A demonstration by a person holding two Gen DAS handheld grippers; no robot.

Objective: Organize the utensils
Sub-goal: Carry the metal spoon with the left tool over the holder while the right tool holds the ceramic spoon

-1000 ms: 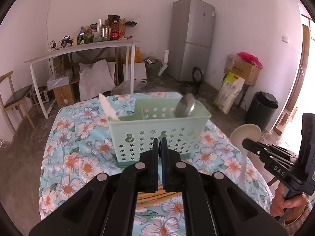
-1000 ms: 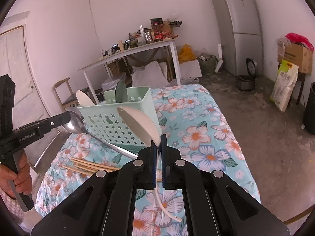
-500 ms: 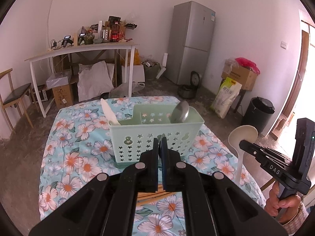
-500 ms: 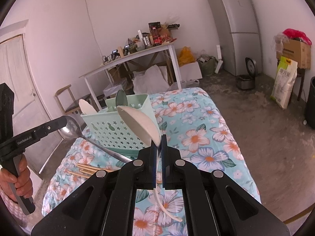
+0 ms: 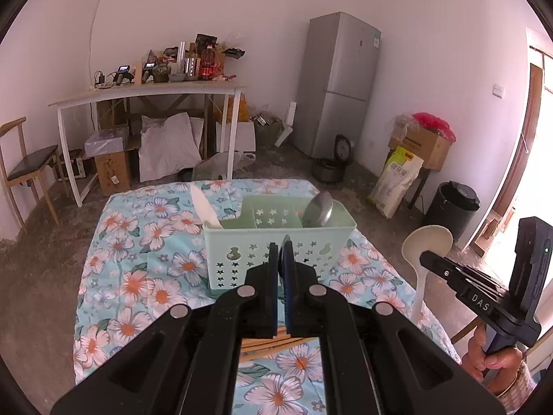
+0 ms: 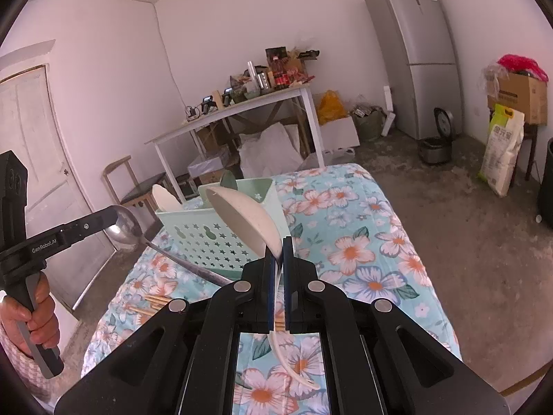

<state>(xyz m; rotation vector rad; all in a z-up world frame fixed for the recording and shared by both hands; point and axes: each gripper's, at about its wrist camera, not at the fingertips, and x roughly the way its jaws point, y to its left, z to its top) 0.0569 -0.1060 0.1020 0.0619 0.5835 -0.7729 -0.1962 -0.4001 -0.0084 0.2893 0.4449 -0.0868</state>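
Observation:
My left gripper (image 5: 281,247) is shut on a metal spoon (image 6: 126,223). The right wrist view shows that gripper (image 6: 111,213) pinching the spoon at its bowl, with the handle slanting down toward the table. My right gripper (image 6: 276,242) is shut on a cream plastic ladle (image 6: 247,221); its bowl sticks up ahead and its handle trails below. The left wrist view shows this ladle (image 5: 427,242) in the right gripper (image 5: 427,258) at the right. A mint green basket (image 5: 276,252) (image 6: 204,238) stands on the table ahead of both, holding a white spoon (image 5: 204,207) and a metal spoon (image 5: 318,209).
The table wears a floral cloth (image 5: 138,276). Wooden chopsticks (image 6: 155,302) lie on it in front of the basket. Beyond are a white desk (image 5: 155,93), a fridge (image 5: 340,83), a chair (image 5: 27,166), a black bin (image 5: 452,207) and boxes.
The left gripper has risen and drawn back slightly with its spoon, so the basket sits lower and smaller in its view. The right gripper has barely moved.

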